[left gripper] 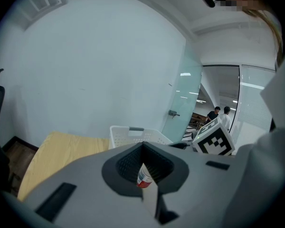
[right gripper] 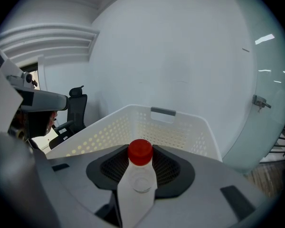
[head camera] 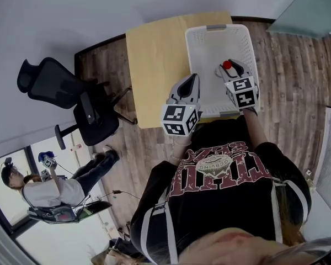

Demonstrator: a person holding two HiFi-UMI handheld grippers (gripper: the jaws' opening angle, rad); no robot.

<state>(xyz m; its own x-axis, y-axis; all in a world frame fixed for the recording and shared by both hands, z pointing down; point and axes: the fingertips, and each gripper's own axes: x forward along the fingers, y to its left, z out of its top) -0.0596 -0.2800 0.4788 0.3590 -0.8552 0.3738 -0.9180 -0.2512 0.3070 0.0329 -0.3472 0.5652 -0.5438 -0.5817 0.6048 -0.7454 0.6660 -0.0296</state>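
The table (head camera: 154, 65) carries a white basket (head camera: 190, 54) at its right side. My right gripper (head camera: 231, 70) hangs over the basket, jaws closed on a clear bottle (right gripper: 137, 189) that lies lengthwise along them, its red cap (right gripper: 140, 152) pointing toward the far wall. My left gripper (left gripper: 143, 170), by the basket's near-left rim, pinches something small and white with a red band, perhaps a tube (left gripper: 143, 177).

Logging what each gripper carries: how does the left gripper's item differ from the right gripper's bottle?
The bottle is clear with a red cap; the item is white with a red band. The bottle's cap reaches the jaw tips of the right gripper; the smaller item sits deeper in the left gripper. Both are clamped.
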